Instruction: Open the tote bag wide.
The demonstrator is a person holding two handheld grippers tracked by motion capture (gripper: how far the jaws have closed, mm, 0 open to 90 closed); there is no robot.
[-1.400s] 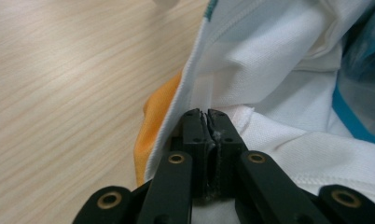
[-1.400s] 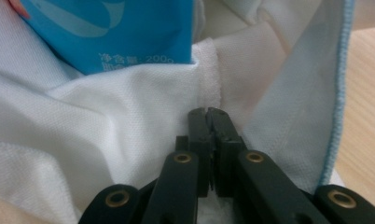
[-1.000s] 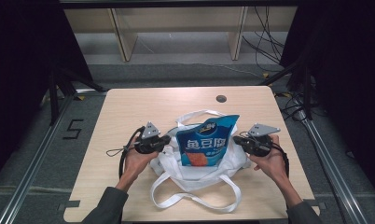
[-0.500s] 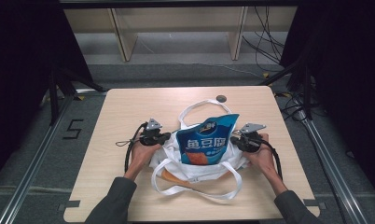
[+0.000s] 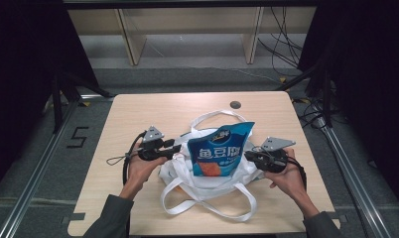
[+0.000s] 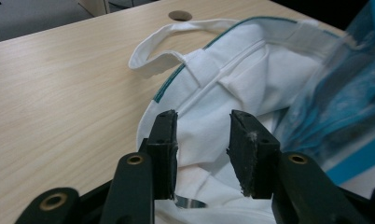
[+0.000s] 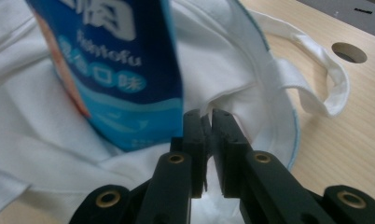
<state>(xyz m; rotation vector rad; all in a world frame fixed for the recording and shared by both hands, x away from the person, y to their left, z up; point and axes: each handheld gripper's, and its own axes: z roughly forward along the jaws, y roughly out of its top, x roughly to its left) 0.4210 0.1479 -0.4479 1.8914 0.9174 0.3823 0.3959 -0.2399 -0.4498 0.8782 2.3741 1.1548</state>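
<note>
High view first: I take the white cloth tote bag with its looped handles as my landmark, lying near the middle of the pale wooden tabletop. At the bag's left edge I see my left gripper, held in a hand. In the left gripper view its jaws stand apart, a fold of the bag's white cloth lying in the gap between them; I cannot tell whether they press it. Standing upright in the bag's mouth is a blue snack packet with white lettering and an orange patch, tilted slightly. At the bag's right edge is my right gripper, held in the other hand. In the right gripper view its jaws are nearly together, pinching the bag's rim just beside the packet. Beyond the bag, a small round hole sits in the tabletop.
</note>
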